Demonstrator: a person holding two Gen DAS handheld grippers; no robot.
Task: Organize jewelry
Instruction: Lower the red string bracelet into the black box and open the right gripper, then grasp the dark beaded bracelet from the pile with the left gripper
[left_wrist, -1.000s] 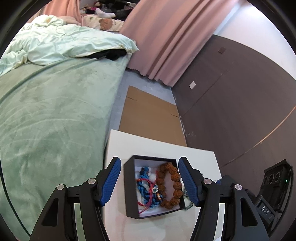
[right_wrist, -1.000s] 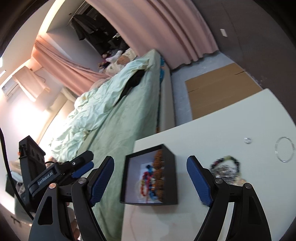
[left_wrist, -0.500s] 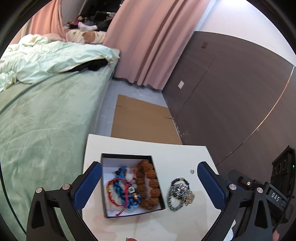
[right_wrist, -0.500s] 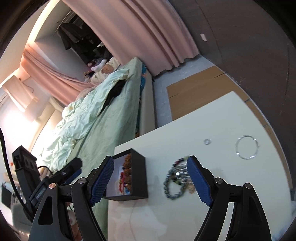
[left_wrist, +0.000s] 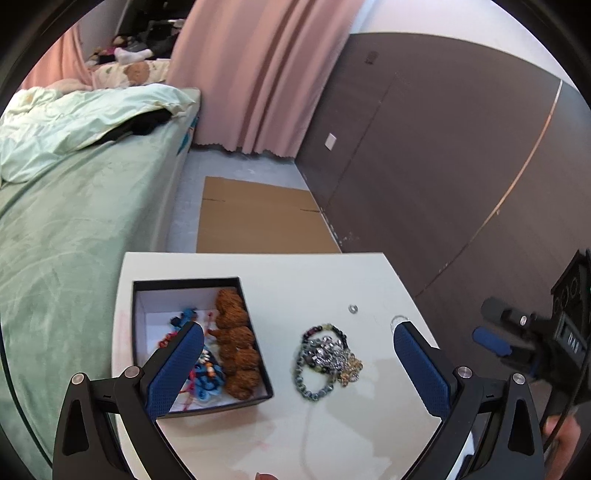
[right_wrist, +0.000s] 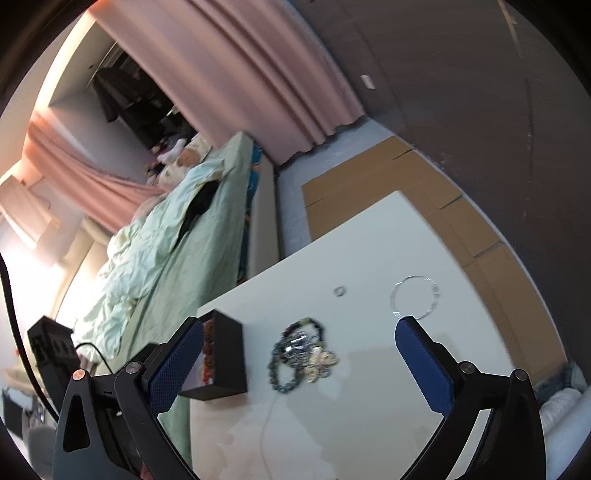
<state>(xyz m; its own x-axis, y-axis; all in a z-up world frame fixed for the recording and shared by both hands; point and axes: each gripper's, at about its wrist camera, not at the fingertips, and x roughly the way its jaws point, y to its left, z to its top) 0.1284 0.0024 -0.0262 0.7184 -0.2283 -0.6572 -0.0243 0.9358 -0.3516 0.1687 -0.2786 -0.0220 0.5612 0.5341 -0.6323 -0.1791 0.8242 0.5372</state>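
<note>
A black box (left_wrist: 147, 288) with a white inside stands on the white table (left_wrist: 314, 277). It holds a brown bead bracelet (left_wrist: 236, 343) and blue and red cord bracelets (left_wrist: 207, 380). A heap of dark bead and metal bracelets (left_wrist: 325, 358) lies right of the box. A small ring (left_wrist: 353, 308) and a thin clear bangle (right_wrist: 415, 295) lie farther back. My left gripper (left_wrist: 299, 354) is open and empty above the heap. My right gripper (right_wrist: 299, 354) is open and empty, with the heap (right_wrist: 301, 354) between its fingers and the box (right_wrist: 225, 358) at its left.
A bed with a green cover (left_wrist: 74, 221) runs along the table's left side. Flat cardboard (left_wrist: 258, 221) lies on the floor behind the table. A dark wall (left_wrist: 443, 166) stands at the right. The other gripper's body (left_wrist: 546, 332) shows at the right edge.
Both grippers have swung right, from over the box to over the heap of bracelets. My left gripper's jaws have opened wider.
</note>
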